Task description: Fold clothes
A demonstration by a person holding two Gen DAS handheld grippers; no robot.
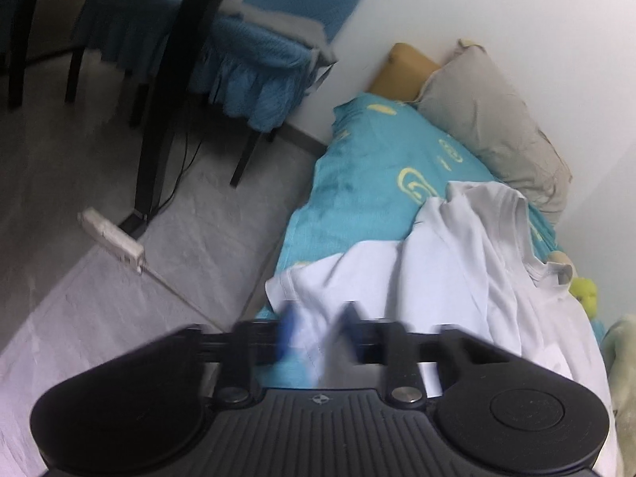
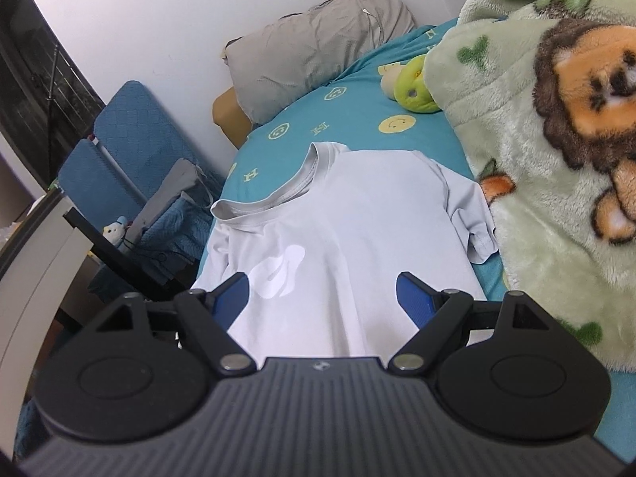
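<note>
A white T-shirt (image 2: 349, 214) lies on the teal bed sheet (image 2: 357, 123), collar toward the pillow, a pale logo on its chest. My right gripper (image 2: 324, 290) is open above the shirt's lower part, blue pads on either side, holding nothing. In the left wrist view the shirt (image 1: 457, 262) is bunched and draped near the bed's edge. My left gripper (image 1: 318, 326) is motion-blurred over the shirt's edge; its blue pads stand a little apart with white cloth between them, and I cannot tell if they grip it.
A grey pillow (image 2: 318, 43) lies at the bed's head by the wall. A green fleece lion blanket (image 2: 556, 139) covers the right side, with a small plush toy (image 2: 409, 83). Blue-covered chairs (image 1: 254, 67) and a white power strip (image 1: 115, 238) are on the floor left of the bed.
</note>
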